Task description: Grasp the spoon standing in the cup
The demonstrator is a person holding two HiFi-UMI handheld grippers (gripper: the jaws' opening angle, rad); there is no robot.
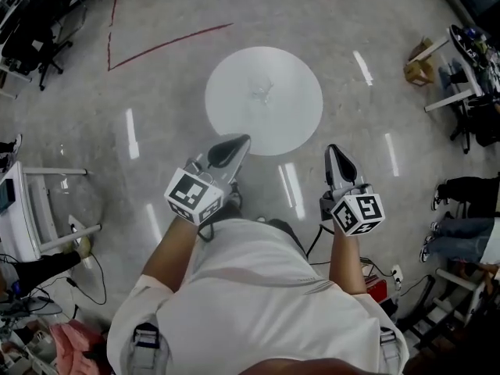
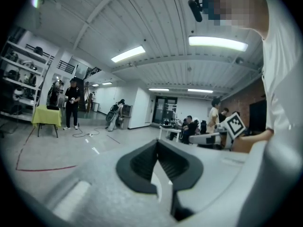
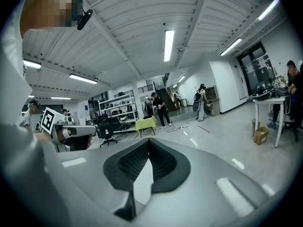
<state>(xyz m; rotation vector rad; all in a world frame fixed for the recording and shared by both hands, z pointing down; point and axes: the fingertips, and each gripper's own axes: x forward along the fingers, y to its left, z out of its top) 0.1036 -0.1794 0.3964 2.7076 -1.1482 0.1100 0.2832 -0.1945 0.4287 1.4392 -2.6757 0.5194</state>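
From the head view a round white table [image 1: 297, 123] stands on the floor just ahead of me. At its middle sits a small pale, glassy thing [image 1: 262, 92], too faint to tell as a cup or spoon. My left gripper [image 1: 244, 138] is held near the table's near edge, its tips touching, nothing between them. My right gripper [image 1: 332, 148] hovers off the table's near right edge, also shut and empty. Both gripper views look level into the room over the left gripper [image 2: 157, 141] and the right gripper [image 3: 149, 140]; neither shows the table.
Red tape lines [image 1: 168, 41] mark the floor at the far left. A cardboard box [image 1: 419, 67] and a desk [image 1: 457, 61] stand at the right, seated people's legs [image 1: 461, 194] beside them. A white rack [image 1: 39, 209] and cables lie at the left. A yellow table [image 3: 145, 123] and standing people are farther off.
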